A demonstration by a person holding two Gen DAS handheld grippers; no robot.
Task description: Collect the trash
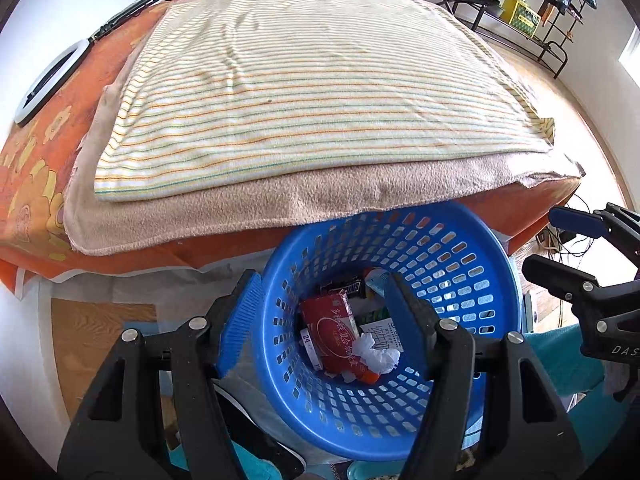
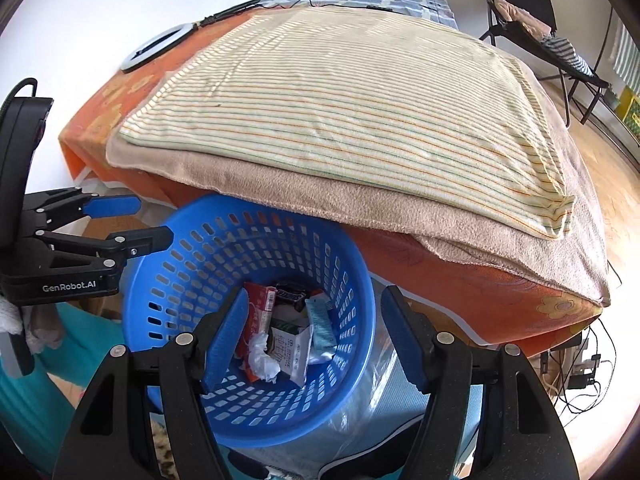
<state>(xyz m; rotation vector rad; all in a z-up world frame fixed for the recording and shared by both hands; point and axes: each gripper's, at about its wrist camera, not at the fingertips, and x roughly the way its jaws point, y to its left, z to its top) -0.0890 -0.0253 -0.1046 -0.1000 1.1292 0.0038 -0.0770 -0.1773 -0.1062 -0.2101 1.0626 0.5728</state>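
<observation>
A blue slotted basket [image 1: 460,280] [image 2: 224,206] stands on the floor against the bed's edge. Inside lie a red wrapper [image 1: 336,328] [image 2: 258,308], a crumpled white tissue [image 1: 378,354] [image 2: 262,358], a dark candy bar wrapper [image 1: 348,288] [image 2: 292,294], a teal wrapper [image 2: 322,324] and a white printed packet [image 2: 294,354]. My left gripper [image 1: 320,284] [image 2: 154,220] hovers over the basket's left side, open and empty. Over the basket's right side my right gripper [image 2: 316,296] [image 1: 542,240] is also open, with nothing between its fingers.
The bed carries an orange flowered sheet [image 2: 480,292], a beige towel [image 1: 280,204] and a striped blanket [image 1: 320,92]. A ring light [image 1: 52,80] lies at its far left. A folding chair [image 2: 532,20] and loose cables [image 2: 580,372] are on the right, and teal cloth [image 2: 80,344] by the basket.
</observation>
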